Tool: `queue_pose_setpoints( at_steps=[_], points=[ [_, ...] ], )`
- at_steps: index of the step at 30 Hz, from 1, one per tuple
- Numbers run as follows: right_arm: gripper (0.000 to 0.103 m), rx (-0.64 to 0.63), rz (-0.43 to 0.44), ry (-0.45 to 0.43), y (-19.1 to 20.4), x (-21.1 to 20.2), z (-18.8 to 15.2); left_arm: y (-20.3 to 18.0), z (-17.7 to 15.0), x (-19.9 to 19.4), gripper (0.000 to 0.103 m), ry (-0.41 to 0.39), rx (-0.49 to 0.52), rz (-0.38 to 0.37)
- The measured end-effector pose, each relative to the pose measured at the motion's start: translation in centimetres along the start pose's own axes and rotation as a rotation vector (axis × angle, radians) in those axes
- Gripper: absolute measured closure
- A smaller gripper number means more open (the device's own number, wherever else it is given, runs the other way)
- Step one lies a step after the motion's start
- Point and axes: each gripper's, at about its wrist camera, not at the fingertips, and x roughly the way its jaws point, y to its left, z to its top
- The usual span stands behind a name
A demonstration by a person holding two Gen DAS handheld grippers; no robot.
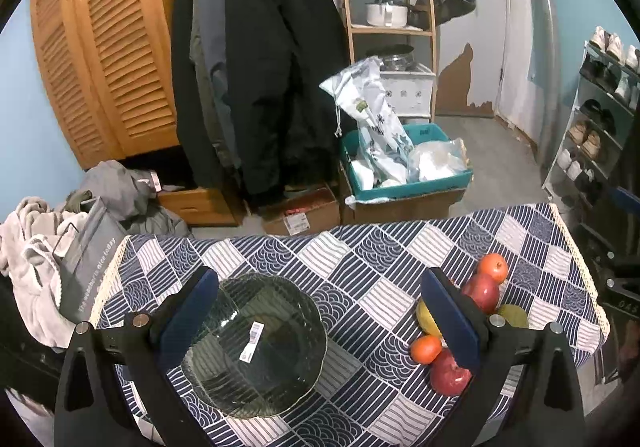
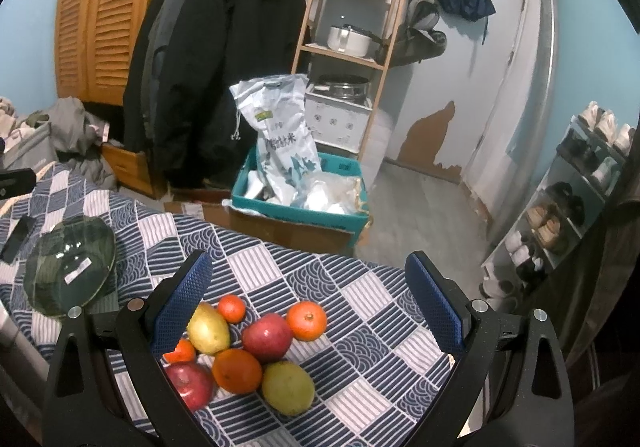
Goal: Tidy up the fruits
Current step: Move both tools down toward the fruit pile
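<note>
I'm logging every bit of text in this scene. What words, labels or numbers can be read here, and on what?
"The weather is nice today": on the grey bag left of the table.
Chinese characters ending in "米": on the white sack in the teal bin; the rest is blurred.
Barcode sticker on the glass plate: too small.
Cardboard box label: too small.

Eight pieces of fruit sit clustered on the patterned tablecloth (image 2: 360,287) between and just ahead of the right tool's fingers: four oranges, namely a large one (image 2: 307,320), another large one (image 2: 237,370), a small one (image 2: 231,308) and a partly hidden one (image 2: 182,352); two red apples (image 2: 267,337) (image 2: 190,385); and two yellow-green mangoes (image 2: 208,329) (image 2: 287,387). One glass plate (image 1: 256,343) lies between the left tool's fingers.
</note>
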Motion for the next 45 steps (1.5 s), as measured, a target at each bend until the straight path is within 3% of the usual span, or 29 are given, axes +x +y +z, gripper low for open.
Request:
queue_pose_setpoints(
  at_steps=[14, 26, 38, 45],
  points=[
    [0.008, 0.006, 0.006, 0.150, -1.6, 2.6, -3.2, -3.8, -2.0, 3.5, 0.001, 0.123, 0.092, -0.046],
    [0.008, 0.035, 0.046, 0.284, -2.6, 5.6, -6.5, -9.2, -5.5, 7.4, 0.001, 0.291, 0.176, -0.136],
    [0.008, 0.039, 0.069, 0.440, -2.8, 8.7, -10.7, -12.5, -9.0, 11.2, 0.001, 0.460, 0.151, -0.213],
    [0.008, 0.061, 0.090, 0.496, -3.1, 9.7, -12.7, -14.4, -10.8, 12.8, 0.001, 0.519, 0.185, -0.223]
  ],
)
